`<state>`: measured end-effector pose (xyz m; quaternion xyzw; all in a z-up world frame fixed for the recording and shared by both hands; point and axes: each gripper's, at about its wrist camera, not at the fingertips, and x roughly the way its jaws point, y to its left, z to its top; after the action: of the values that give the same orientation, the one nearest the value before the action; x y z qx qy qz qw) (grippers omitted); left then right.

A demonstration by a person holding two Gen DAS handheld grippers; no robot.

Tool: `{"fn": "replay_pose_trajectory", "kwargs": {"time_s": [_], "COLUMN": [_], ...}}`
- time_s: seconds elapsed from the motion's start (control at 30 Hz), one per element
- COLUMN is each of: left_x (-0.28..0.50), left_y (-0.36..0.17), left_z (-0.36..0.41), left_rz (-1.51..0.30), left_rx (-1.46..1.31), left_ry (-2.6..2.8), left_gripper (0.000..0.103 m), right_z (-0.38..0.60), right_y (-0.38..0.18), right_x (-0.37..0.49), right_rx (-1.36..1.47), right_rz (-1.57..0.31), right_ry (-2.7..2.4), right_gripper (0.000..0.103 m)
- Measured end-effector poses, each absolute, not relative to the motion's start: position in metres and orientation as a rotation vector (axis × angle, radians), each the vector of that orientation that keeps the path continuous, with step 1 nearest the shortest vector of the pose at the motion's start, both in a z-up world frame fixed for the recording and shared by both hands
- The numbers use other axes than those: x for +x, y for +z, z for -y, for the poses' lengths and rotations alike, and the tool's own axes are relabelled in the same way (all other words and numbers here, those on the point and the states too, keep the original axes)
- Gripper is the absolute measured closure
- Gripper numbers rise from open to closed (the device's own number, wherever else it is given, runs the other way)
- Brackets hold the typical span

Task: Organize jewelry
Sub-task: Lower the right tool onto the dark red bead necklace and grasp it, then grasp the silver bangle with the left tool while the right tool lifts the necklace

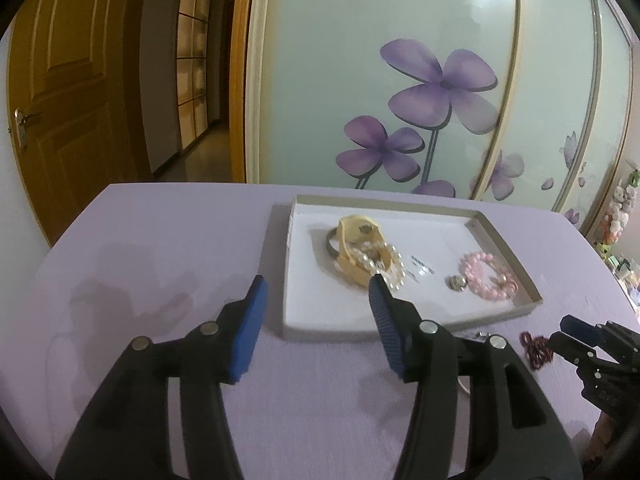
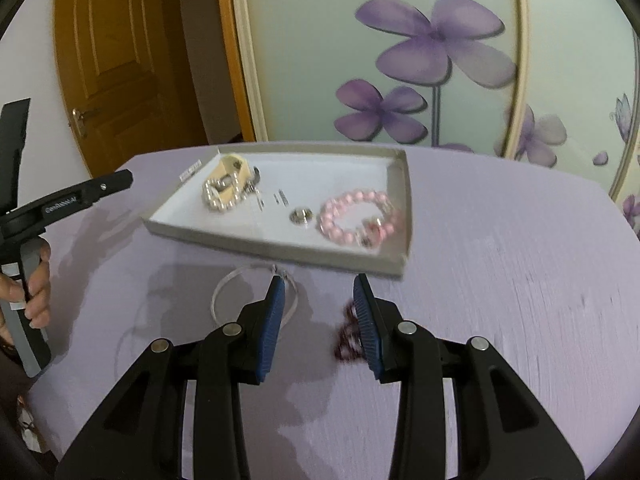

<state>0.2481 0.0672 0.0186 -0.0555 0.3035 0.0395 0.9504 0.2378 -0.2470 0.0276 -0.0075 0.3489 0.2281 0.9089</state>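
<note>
Where the lilac worktop (image 1: 160,240) runs out to its curved left edge, it lies bare, and the left gripper (image 1: 316,284) hangs over that open stretch with its blue pads spread apart and nothing between them, its right pad over the near left corner of the tray (image 1: 508,240). No earlier view is given to compare. The tray is a shallow white box with a low grey rim, its long side running left to right across the worktop, near the far edge. In its left half sits a tan holder (image 2: 224,168) with a string of white pearls (image 2: 220,200) wrapped around it and a dark band beside it. Toward the middle lie small printed tags, then a small silver ring (image 2: 302,215). At the right end a pink bead bracelet (image 2: 356,218) lies flat, just inside the right wall. In front of the tray's near rim a thin silver bangle (image 2: 224,284) lies flat on the worktop. Just right of it, a dark red bead bracelet (image 2: 348,334) lies in a loose heap. The right gripper (image 2: 320,284) is open above these two, its left pad over the bangle, its right pad over the red beads, gripping neither. Right of that the worktop is clear to its rounded edge.
</note>
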Motion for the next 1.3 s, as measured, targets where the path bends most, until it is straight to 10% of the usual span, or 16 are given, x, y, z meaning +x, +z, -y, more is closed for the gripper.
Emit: {"fn": "replay_pose_trajectory", "kwargs": {"time_s": [0.47, 1.03, 1.3], "left_x": [0.246, 0.274, 0.277], "left_y": [0.014, -0.002, -0.01], "left_z": [-0.038, 0.007, 0.017], "left_rz": [-0.612, -0.668, -0.692], "left_rx": [-0.106, -0.08, -0.066], "left_ry": [0.049, -0.026, -0.046], "left_gripper": [0.039, 0.035, 0.035], "right_z": [0.268, 0.257, 0.261], "right_y": [0.008, -0.009, -0.011], "right_x": [0.236, 0.26, 0.259], "right_rx": [-0.048, -0.095, -0.086], "right_rz": [-0.792, -0.875, -0.89], "right_ry": [0.391, 0.413, 0.41], "right_gripper": [0.042, 0.04, 0.085]}}
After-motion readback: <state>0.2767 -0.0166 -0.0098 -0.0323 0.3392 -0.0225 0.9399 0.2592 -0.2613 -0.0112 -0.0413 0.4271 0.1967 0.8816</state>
